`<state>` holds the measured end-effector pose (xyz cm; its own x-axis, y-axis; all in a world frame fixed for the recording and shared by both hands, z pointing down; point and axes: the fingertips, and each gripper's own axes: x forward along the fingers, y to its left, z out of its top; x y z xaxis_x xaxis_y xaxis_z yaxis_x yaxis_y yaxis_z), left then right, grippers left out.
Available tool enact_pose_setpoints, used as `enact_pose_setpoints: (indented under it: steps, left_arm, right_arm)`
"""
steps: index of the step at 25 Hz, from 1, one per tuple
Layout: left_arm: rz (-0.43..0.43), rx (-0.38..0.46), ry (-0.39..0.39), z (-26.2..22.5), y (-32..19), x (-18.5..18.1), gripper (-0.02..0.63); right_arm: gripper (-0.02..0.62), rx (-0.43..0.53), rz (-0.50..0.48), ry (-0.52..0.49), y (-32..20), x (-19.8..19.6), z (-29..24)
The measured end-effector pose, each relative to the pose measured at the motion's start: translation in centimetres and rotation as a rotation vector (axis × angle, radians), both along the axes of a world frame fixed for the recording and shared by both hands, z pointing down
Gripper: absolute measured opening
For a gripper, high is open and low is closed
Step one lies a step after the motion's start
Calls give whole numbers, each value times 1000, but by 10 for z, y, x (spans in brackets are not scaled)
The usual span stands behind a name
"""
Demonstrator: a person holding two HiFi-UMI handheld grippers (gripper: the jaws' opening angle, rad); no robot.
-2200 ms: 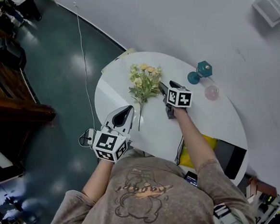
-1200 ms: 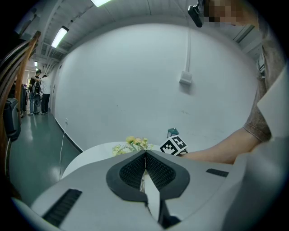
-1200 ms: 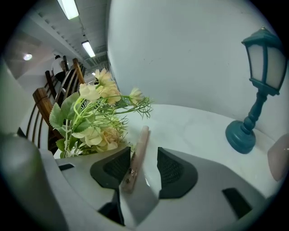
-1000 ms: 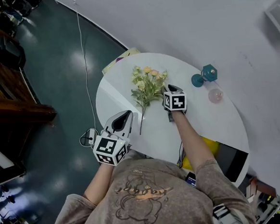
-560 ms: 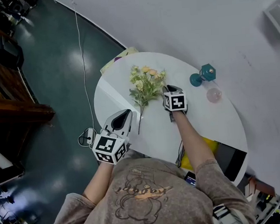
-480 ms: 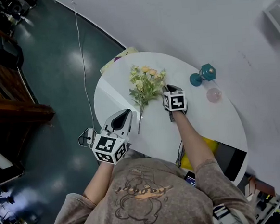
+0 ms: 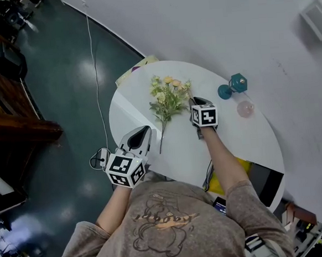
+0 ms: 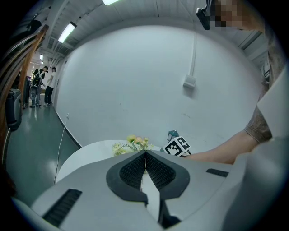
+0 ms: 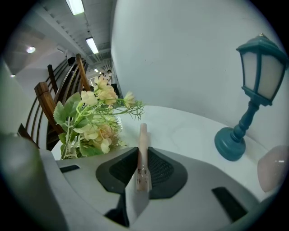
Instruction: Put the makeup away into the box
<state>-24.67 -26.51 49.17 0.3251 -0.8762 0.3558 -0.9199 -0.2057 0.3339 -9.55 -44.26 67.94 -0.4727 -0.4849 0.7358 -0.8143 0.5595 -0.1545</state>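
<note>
My right gripper (image 9: 143, 151) is shut on a thin pale pink makeup stick (image 9: 143, 133). The stick pokes out ahead of the pads over the white round table (image 7: 239, 135). The jaws have just been closing with the stick between them. In the head view this gripper (image 7: 194, 102) sits mid-table, just right of the flowers, and its marker cube hides the stick. My left gripper (image 7: 141, 136) hovers at the table's near left edge. Its pads (image 8: 135, 169) meet with nothing between them.
A bouquet of yellow flowers (image 7: 167, 97) lies left of the right gripper. A teal lantern lamp (image 7: 231, 85) and a pink round object (image 7: 245, 108) stand at the far right. A yellow item (image 7: 240, 164) and a dark flat thing (image 7: 265, 181) lie at the near right edge.
The right gripper has edged slightly to the right beside the bouquet. The left gripper has kept its place.
</note>
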Motion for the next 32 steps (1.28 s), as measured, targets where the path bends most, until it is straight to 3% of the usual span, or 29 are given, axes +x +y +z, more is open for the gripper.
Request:
enact_pose_setpoints:
  steps: [16,32]
  left_arm:
    - [93,26,25,-11,7,31,21]
    - [303,72,39,-32,12,119,21]
  right_arm:
    - [71,90,67,-5,9,59,-50]
    - [71,248,171,-153,69,147,-153]
